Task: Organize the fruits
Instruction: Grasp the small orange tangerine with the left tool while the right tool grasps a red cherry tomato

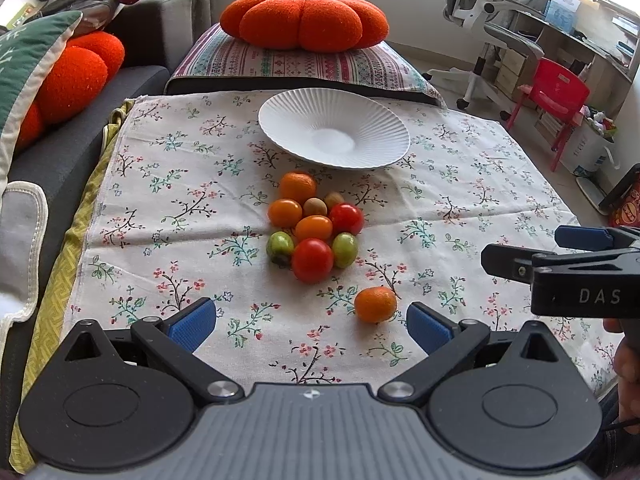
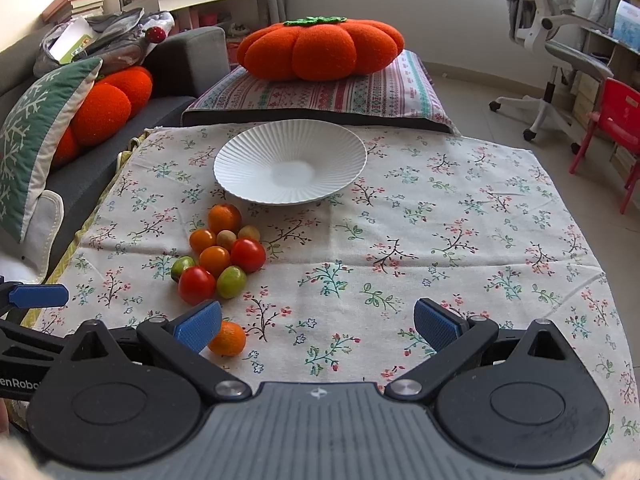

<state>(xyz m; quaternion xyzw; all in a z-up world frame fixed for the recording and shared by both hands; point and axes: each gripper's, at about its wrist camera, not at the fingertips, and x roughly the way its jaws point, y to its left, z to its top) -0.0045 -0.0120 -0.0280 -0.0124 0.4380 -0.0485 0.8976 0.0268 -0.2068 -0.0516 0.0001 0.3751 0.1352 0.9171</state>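
Both my left gripper [image 1: 312, 322] and right gripper [image 2: 318, 326] are wide and empty. I'd straddle the stray orange [image 1: 375, 304], squeeze gently, then carry it to the plate [image 1: 280, 120].

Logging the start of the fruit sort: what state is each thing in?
white plate: empty, upright on the cloth
fruit cluster: bunched on the cloth, off the plate
lone orange: apart, nearest the grippers
left gripper: open, empty
right gripper: open, empty

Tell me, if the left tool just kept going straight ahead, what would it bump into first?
Probably the red tomato at the near edge of the fruit cluster. The lone orange fruit sits nearer but off to the right, though depth is uncertain.
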